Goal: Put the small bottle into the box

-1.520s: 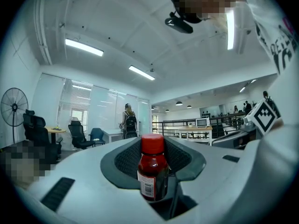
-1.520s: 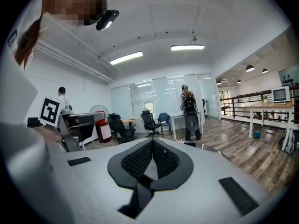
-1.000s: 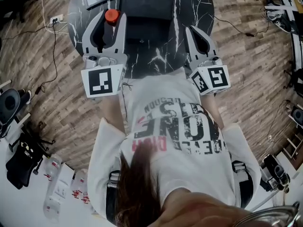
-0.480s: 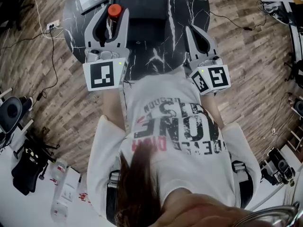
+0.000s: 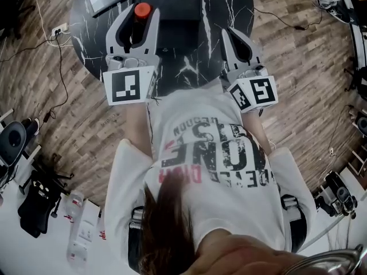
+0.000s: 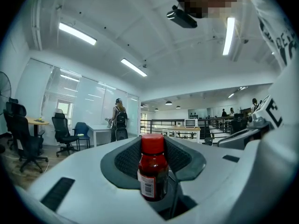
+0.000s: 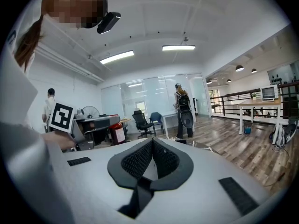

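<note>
Round black marbled worktop (image 5: 229, 10) is seen from above, with a dark box (image 5: 172, 22) set on it. Right tongs (image 7: 152, 146) are pressed together, nothing between them, over the worktop's near right part. Left tongs (image 6: 152, 148) are clamped on the small bottle (image 6: 152, 171), red cap up, held at the box's left edge.

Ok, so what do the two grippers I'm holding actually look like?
Both the left gripper and right gripper are light grey plastic shells tapering to two fingers lined with black textured pads. Each carries a white cube with black square markers. The sleeves are white, from a printed T-shirt.
</note>
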Demonstrator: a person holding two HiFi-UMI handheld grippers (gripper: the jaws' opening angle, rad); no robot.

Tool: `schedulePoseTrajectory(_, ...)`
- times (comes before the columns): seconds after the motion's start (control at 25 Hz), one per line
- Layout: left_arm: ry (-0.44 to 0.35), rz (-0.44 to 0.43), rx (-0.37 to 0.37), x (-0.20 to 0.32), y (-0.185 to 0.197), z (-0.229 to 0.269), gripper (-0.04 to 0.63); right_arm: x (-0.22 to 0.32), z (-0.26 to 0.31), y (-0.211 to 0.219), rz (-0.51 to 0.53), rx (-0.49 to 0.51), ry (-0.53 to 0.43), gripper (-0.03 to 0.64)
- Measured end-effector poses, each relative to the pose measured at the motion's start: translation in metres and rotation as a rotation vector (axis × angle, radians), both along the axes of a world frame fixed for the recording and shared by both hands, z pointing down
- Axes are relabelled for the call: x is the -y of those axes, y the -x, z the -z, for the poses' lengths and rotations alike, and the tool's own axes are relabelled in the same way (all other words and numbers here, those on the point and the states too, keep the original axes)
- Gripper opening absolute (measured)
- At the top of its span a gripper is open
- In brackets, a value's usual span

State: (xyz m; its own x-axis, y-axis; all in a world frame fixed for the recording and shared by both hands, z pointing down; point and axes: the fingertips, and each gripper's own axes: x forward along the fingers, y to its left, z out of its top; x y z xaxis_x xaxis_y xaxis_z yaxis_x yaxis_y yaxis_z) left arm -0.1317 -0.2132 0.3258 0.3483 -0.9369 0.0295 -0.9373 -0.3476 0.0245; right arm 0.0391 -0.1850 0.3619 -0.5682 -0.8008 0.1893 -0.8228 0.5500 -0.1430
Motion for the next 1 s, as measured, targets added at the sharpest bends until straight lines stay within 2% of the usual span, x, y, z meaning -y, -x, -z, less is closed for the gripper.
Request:
schedulePoseTrajectory(0.28, 0.029, -0.005, -0.005, 0.002, -0.001, -0.014, 0.144, -0.001, -0.004, 0.001, -0.003, -0.006, 0.013, 0.002)
schedulePoseTrajectory(0.48, 0.057, -0.008, 0.029, 0.001, -0.004, -0.033, 0.144, -0.003, -0.006, 0.002, 0.002, -0.008, 0.02, 0.002)
schedulePoseTrajectory(1.0, 0.109, 0.019, 0.04, 0.001, -0.004, -0.076, 0.144, -0.002, -0.011, 0.002, 0.001, -0.016, 0.032, 0.002)
